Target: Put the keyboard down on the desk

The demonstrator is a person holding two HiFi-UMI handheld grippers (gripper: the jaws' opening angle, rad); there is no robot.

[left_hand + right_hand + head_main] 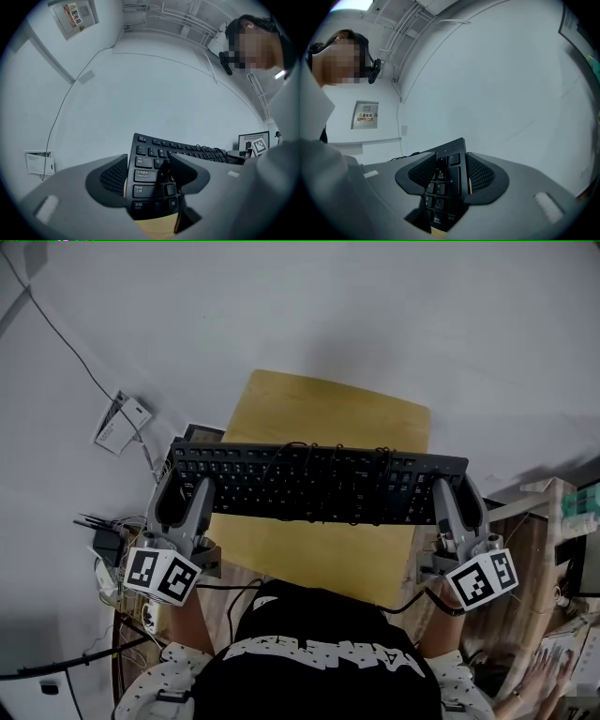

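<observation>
Between the two claws: black keyboard (319,482), gripped at both ends, a cable (309,457) lying coiled across its keys. Left claw (187,491) is clamped on the Caps Lock/Shift end and right claw (453,493) on the number-pad end.

Below and between the claws is the tan bench (328,554). The keyboard spans it crosswise, and both claws sit outboard of the bench's side edges.

Step, as judged: the set-down itself, with the keyboard held over its place. Whether its underside touches the bench I cannot tell. The next move calls for lowering both ends level and together, then parting the jaws only once the weight rests.

Views: only the head view shows the overhang and both claws at once. Each gripper view shows its pads biting on the keys, with a tan strip just beneath. No view shows the gap under the keyboard.
</observation>
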